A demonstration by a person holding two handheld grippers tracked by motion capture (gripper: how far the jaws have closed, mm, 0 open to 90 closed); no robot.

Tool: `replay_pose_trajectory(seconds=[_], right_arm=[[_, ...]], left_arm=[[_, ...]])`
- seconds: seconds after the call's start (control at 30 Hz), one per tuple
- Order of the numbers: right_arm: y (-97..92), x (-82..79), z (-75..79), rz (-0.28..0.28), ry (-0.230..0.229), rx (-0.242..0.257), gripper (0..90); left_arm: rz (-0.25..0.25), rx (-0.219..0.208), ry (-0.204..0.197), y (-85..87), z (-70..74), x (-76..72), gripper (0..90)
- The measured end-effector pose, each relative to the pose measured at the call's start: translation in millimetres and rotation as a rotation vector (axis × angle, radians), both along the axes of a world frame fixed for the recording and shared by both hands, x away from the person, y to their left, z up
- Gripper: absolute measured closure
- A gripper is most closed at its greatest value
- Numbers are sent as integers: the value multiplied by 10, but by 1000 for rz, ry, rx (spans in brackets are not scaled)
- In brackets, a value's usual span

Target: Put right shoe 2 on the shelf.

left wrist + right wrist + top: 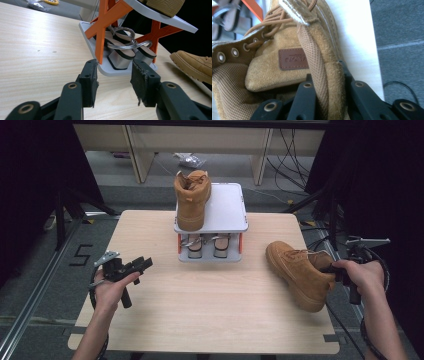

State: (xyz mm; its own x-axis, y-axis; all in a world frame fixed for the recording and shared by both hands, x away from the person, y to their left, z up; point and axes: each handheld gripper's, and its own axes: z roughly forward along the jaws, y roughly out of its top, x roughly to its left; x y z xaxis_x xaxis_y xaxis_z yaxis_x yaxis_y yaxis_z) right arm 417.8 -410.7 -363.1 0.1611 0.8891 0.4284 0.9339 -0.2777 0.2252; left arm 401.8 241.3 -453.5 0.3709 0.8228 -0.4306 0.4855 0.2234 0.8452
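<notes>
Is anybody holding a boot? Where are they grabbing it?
Yes. The right gripper holds the tan boot by the padded collar at the back of its opening, one jaw inside, one outside. The left gripper is open and holds nothing.

- digit "5" in black on the grey floor (30, 270), left of the desk (200, 320), high view
- brown leather patch (293, 59) on the tongue inside the tan boot (262, 75), right gripper view: stamped word upside down, too blurred to read
- no other readable text on the rack or the other shoes
</notes>
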Motion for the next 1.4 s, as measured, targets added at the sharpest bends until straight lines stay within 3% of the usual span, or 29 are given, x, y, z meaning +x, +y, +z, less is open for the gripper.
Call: replay_pose_trajectory(seconds=[0.17,0.3,0.4,0.5,0.53,0.73,0.77,0.8,0.83,0.87,1.03,1.1,1.2,1.4], right_arm=[[36,50,25,-23,-39,16,817],[76,110,77,-38,-3,38,817],[70,139,83,-15,-31,28,816],[98,166,97,-47,-16,45,816],[78,163,83,-19,-36,36,816],[96,194,105,-42,-48,52,815],[96,197,100,-30,-66,45,815],[112,212,123,-51,-44,56,815],[106,217,121,-38,-54,47,815],[127,228,136,-60,-41,65,814],[146,266,144,-65,-63,67,813],[132,272,139,-42,-81,65,812],[153,307,166,-60,-62,84,810],[180,355,179,-56,-72,83,809]], left_arm=[[7,-6,-7,36,22,-4,554],[13,-6,-4,40,12,6,554],[15,-5,0,34,3,12,554],[12,-3,2,27,-7,16,554],[13,-2,3,25,-10,15,554],[9,2,6,27,-20,15,553],[9,4,6,25,-24,16,554],[8,2,7,24,-28,18,554],[6,3,9,23,-30,18,553],[6,2,9,20,-31,19,553],[4,4,7,22,-27,18,554],[5,6,7,22,-21,14,554],[4,4,7,16,-20,13,553],[3,2,7,17,-22,14,550]])
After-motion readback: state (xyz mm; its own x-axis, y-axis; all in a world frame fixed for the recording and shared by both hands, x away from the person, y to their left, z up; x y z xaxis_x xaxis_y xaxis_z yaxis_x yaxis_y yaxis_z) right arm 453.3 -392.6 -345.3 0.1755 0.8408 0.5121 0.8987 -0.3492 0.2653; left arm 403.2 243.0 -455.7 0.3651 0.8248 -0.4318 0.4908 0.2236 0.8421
